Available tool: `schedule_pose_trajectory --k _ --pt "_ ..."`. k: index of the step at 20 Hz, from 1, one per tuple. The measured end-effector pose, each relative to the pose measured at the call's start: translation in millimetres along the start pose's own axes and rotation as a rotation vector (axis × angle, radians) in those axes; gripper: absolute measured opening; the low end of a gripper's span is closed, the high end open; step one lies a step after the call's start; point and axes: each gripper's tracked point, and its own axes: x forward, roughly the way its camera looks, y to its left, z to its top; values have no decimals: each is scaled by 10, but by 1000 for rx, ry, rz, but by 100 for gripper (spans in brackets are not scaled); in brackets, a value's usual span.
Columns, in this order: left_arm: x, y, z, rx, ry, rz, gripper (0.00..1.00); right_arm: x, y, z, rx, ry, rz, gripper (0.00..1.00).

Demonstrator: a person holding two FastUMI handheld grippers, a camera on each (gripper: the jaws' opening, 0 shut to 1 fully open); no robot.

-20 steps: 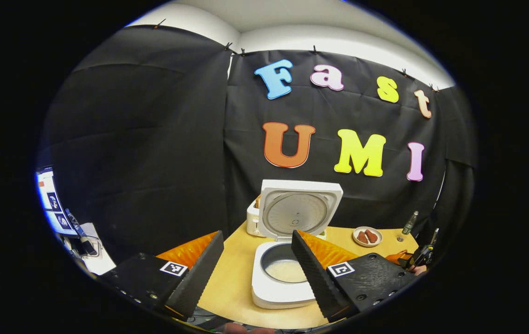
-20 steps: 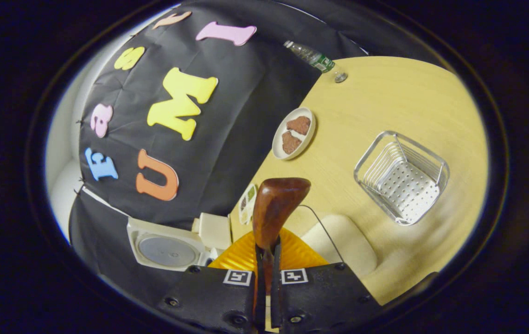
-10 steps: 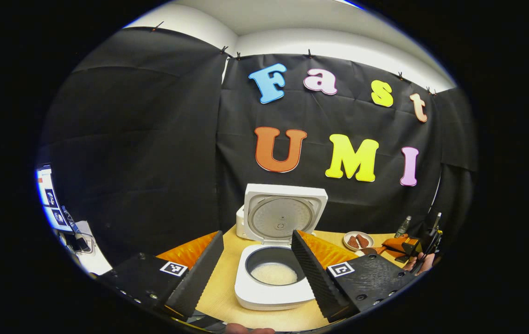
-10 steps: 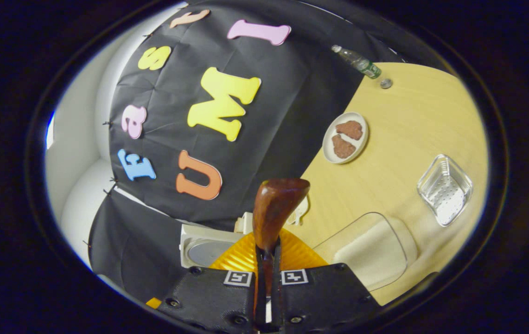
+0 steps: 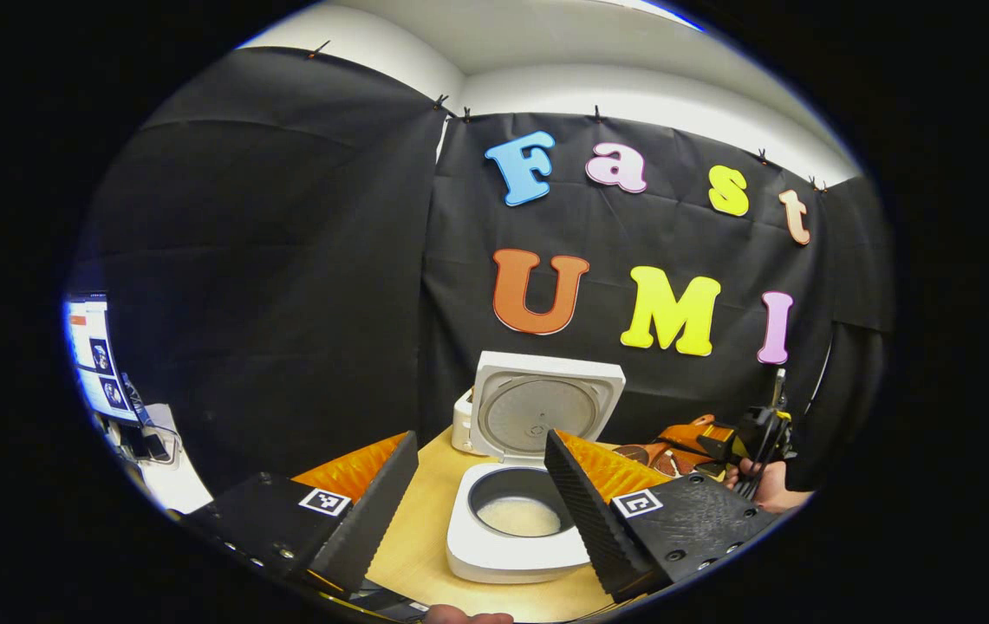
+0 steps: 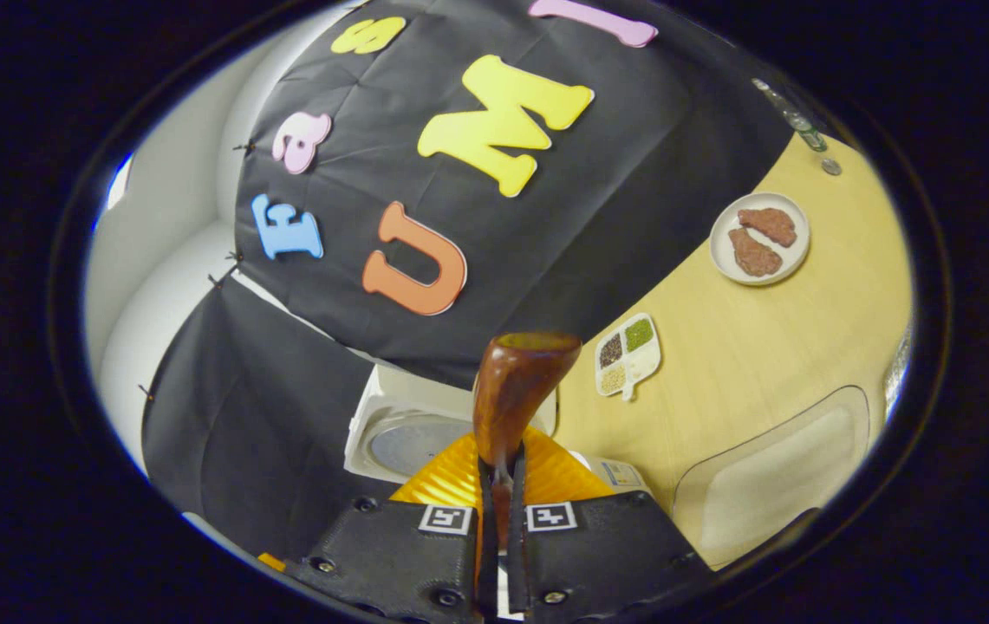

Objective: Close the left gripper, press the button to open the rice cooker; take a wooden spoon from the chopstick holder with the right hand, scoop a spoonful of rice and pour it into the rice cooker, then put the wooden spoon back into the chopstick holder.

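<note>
The white rice cooker (image 5: pixel 507 555) stands open on the table, its lid (image 5: pixel 546 407) upright and rice in the pot (image 5: pixel 518 516). My left gripper (image 5: pixel 478 511) hangs open in front of it, one finger on each side of the pot. My right gripper (image 6: pixel 501 490) is shut on the handle of the wooden spoon (image 6: pixel 513 390), whose bowl points forward above the cooker lid (image 6: pixel 412 440). I cannot tell whether the bowl holds rice. In the left gripper view the right gripper (image 5: pixel 750 438), in a hand, holds the spoon (image 5: pixel 633 452) just right of the cooker.
A clear tub of rice (image 6: pixel 771 477) sits near the right gripper. Farther off are a small divided dish of grains (image 6: pixel 628 355), a plate with brown pieces (image 6: pixel 758 238) and a bottle (image 6: pixel 793 113). A monitor (image 5: pixel 95 364) stands at the far left.
The right gripper has carried the spoon left toward the cooker and higher; the metal basket has slid out to the right edge. The left gripper stays open and shifted only slightly.
</note>
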Motion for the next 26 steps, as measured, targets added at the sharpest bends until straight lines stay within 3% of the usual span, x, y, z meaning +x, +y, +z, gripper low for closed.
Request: schedule_pose_trajectory --k 12,21,26 --pt "-18 220 -81 36 -1 27 94 272 478 -253 -553 -24 -49 10" --pt "-59 314 -86 32 -12 27 94 226 920 -479 -955 -62 -4 10" --pt "-109 365 -131 31 -4 35 94 240 1084 -613 -1122 -78 14 10"
